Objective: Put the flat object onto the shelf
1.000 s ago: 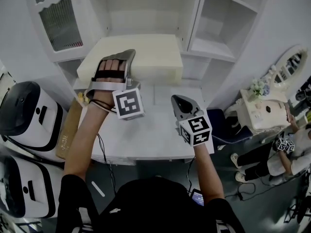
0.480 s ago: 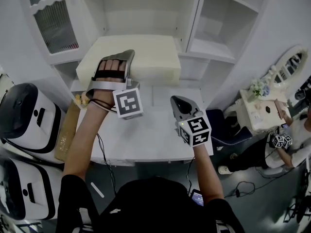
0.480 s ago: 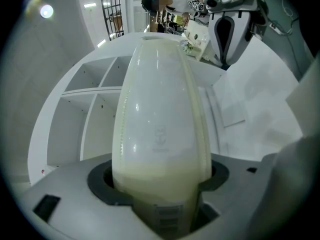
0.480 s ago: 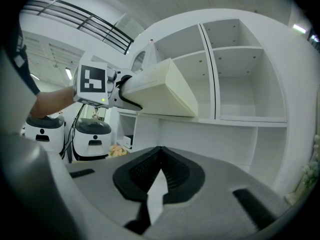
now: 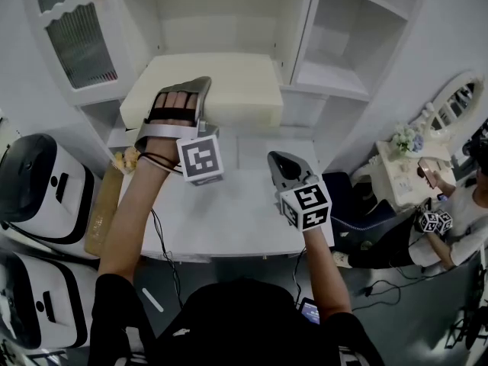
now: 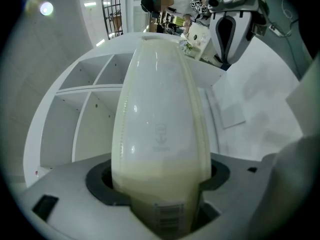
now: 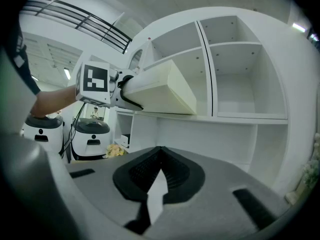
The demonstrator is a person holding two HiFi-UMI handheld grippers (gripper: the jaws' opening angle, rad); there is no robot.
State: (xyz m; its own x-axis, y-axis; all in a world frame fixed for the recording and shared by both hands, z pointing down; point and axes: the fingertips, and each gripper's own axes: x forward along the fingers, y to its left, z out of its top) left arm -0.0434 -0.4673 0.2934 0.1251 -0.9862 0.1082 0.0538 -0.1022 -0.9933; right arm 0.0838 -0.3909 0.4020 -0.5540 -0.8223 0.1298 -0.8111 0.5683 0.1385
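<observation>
A flat cream slab (image 5: 229, 90) is held level in front of the white shelf unit (image 5: 221, 14), at its middle bay. My left gripper (image 5: 185, 90) is shut on the slab's near left edge, one jaw above it and one below. The jaws have just eased open a little with the slab still between them. In the left gripper view the slab (image 6: 160, 129) fills the space between the jaws. My right gripper (image 5: 284, 163) hovers over the white table (image 5: 229, 212), shut and empty. From the right gripper view I see the slab (image 7: 165, 86) and the left gripper (image 7: 122, 90) beside the shelf.
Two white and black machines (image 5: 34, 189) stand on the floor at the left, next to a cardboard sheet (image 5: 103, 204). A glass cabinet door (image 5: 80, 36) is at upper left. A small dresser with a mirror (image 5: 415, 170) and a seated person (image 5: 450, 227) are at the right.
The left gripper and slab have edged slightly toward the shelf, and the right gripper has crept the same way. The person at the right has shifted.
</observation>
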